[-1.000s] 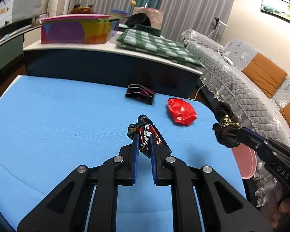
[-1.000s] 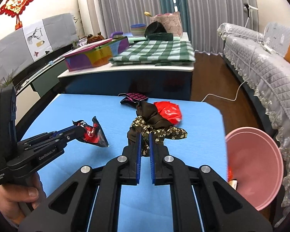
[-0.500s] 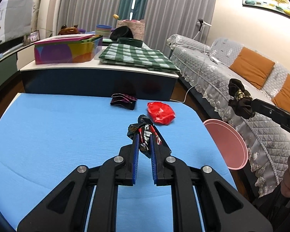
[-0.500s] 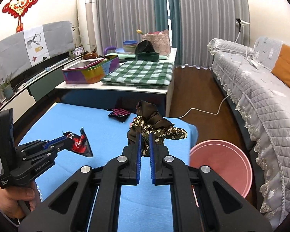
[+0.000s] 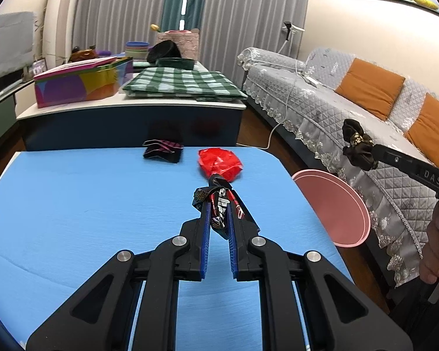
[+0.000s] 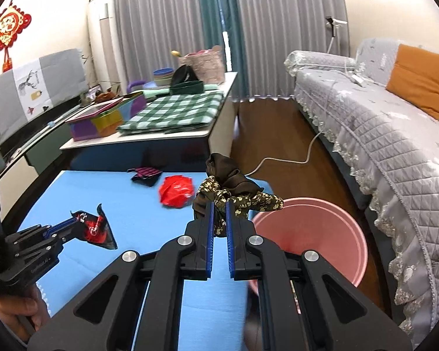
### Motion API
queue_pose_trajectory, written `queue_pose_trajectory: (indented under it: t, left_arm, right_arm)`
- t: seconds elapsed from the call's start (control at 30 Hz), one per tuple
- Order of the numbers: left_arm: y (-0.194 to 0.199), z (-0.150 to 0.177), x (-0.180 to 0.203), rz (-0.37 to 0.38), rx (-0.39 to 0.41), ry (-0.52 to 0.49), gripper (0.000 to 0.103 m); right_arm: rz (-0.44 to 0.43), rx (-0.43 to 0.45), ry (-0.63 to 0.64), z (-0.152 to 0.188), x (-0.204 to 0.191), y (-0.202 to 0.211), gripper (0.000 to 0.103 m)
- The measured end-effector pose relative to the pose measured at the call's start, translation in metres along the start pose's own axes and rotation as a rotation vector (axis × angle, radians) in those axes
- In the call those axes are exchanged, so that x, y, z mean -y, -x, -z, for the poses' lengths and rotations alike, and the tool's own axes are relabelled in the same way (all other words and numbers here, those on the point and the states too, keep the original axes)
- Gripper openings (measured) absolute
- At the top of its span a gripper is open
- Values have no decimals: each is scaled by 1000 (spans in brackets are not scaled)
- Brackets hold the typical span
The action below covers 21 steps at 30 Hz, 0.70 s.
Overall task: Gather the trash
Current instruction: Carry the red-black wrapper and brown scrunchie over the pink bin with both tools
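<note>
My left gripper [image 5: 218,208] is shut on a black and red snack wrapper [image 5: 218,204] and holds it above the blue table [image 5: 73,204]; it also shows in the right wrist view [image 6: 95,228]. My right gripper [image 6: 219,207] is shut on a dark brown floral scrunchie [image 6: 231,193], held over the near rim of the pink bin [image 6: 313,234] beside the table. The scrunchie also shows in the left wrist view [image 5: 358,147], above the bin [image 5: 330,204]. A crumpled red wrapper [image 5: 219,163] and a dark pink-striped wrapper [image 5: 162,149] lie on the table's far side.
A white-topped low cabinet [image 5: 131,105] behind the table carries a colourful box [image 5: 79,84] and a green checked cloth [image 5: 181,84]. A grey covered sofa [image 6: 380,134] with orange cushions runs along the right. A white cable [image 6: 292,158] lies on the wooden floor.
Both grippers have risen and swung right with their loads. The right gripper carried the scrunchie from over the table to the bin's rim. The left gripper still holds the wrapper over the table.
</note>
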<state>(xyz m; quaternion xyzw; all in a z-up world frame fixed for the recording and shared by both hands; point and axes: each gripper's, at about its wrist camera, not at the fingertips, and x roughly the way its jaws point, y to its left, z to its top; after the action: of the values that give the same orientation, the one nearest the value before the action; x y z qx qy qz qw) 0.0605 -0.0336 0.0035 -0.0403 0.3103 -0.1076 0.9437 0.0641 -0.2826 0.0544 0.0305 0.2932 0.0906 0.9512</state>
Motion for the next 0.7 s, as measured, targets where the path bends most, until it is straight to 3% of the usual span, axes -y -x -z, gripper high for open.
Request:
queue_pose_trajectory:
  t: [0.7]
  left_arm:
    - [-26, -7, 46, 56, -30, -34, 11]
  right_arm:
    - [138, 66, -12, -11, 44, 14, 8]
